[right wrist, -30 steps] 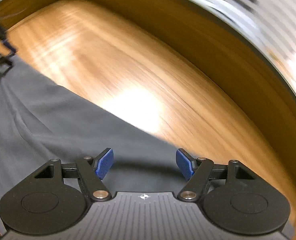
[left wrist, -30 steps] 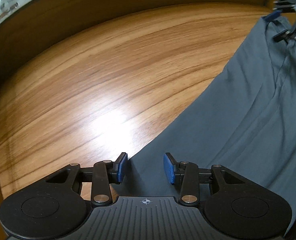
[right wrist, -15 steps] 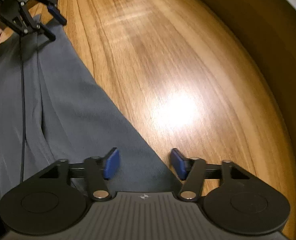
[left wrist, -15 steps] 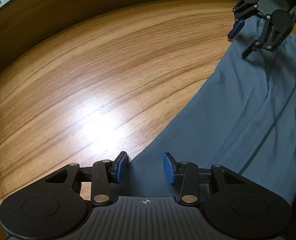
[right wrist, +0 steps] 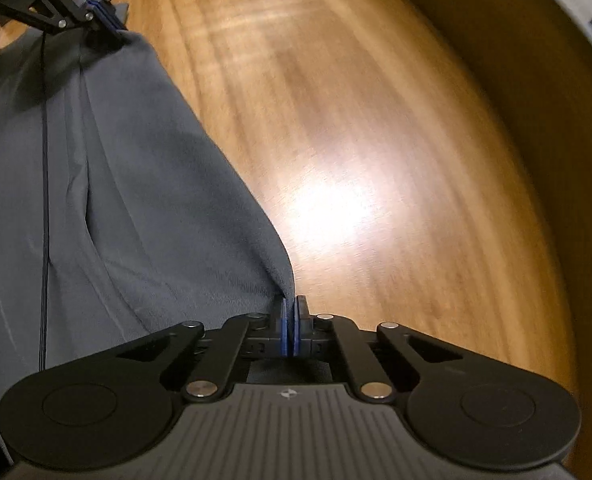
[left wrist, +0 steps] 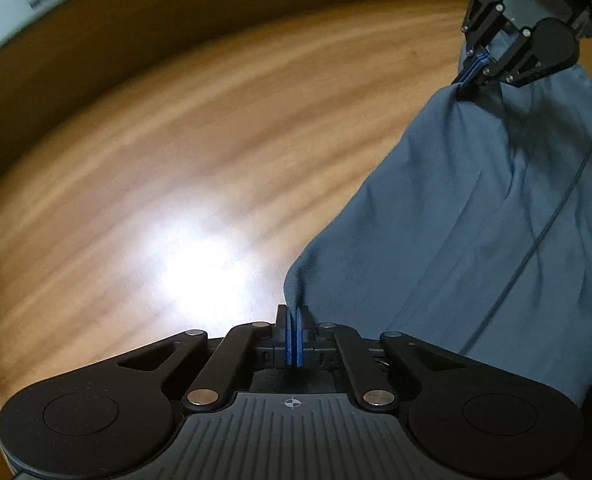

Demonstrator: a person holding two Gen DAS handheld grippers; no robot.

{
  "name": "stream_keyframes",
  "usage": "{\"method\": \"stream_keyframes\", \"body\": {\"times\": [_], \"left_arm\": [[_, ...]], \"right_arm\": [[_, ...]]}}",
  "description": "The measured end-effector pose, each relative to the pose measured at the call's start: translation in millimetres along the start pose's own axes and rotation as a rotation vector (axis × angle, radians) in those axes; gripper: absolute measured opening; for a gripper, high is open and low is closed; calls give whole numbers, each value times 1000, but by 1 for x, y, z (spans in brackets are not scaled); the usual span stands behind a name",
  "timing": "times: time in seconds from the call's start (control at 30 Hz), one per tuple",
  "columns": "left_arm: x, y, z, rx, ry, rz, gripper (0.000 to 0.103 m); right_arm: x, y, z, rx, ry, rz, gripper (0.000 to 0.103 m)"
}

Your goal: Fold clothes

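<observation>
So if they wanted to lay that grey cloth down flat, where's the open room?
Bare wooden tabletop stretches from the grey garment to the raised back edge. Crowded only along the cloth, pinched by left gripper and right gripper.

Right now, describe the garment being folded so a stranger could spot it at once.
On the wooden table lies one large grey-blue garment, its edge running diagonally across the wood. The left gripper and right gripper each pinch a corner; it is the only cloth so held, unlike the thin black cable crossing it.

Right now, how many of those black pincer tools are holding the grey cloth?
2. The left gripper pinches one corner of the grey cloth; the right gripper pinches another along the same edge.
</observation>
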State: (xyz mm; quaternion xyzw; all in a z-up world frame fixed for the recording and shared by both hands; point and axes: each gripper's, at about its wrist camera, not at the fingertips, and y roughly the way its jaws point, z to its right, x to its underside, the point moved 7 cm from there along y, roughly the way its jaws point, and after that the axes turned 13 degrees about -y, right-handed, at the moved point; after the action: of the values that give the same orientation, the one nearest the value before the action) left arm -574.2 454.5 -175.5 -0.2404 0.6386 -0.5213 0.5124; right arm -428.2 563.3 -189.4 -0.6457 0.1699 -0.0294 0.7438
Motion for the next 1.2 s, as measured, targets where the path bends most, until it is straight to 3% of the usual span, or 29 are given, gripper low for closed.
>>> {"method": "stream_keyframes", "body": {"times": [0.23, 0.4, 0.53, 0.6, 0.7, 0.9, 1.03, 1.2], "left_arm": [[-82, -35, -22, -140, 16, 252, 4], [-157, -75, -30, -211, 23, 452, 4], [-182, -92, -25, -252, 55, 521, 4], [-173, -85, -25, -261, 65, 496, 4], [-148, -66, -26, -273, 72, 424, 5], [-72, -22, -41, -260, -8, 236, 5], [-36, -5, -49, -268, -47, 164, 5], [-17, 5, -55, -293, -58, 127, 5]], "right_arm": [[-6, -43, 49, 245, 77, 67, 2], [-11, -97, 96, 553, 167, 152, 2], [-13, -142, 110, 759, 201, 219, 2], [-14, -149, 104, 748, 215, 235, 2], [-14, -138, 79, 665, 208, 231, 2], [-22, -79, 8, 459, 184, 191, 2], [-28, -38, -38, 336, 177, 159, 2], [-28, -11, -63, 260, 195, 129, 2]]}}
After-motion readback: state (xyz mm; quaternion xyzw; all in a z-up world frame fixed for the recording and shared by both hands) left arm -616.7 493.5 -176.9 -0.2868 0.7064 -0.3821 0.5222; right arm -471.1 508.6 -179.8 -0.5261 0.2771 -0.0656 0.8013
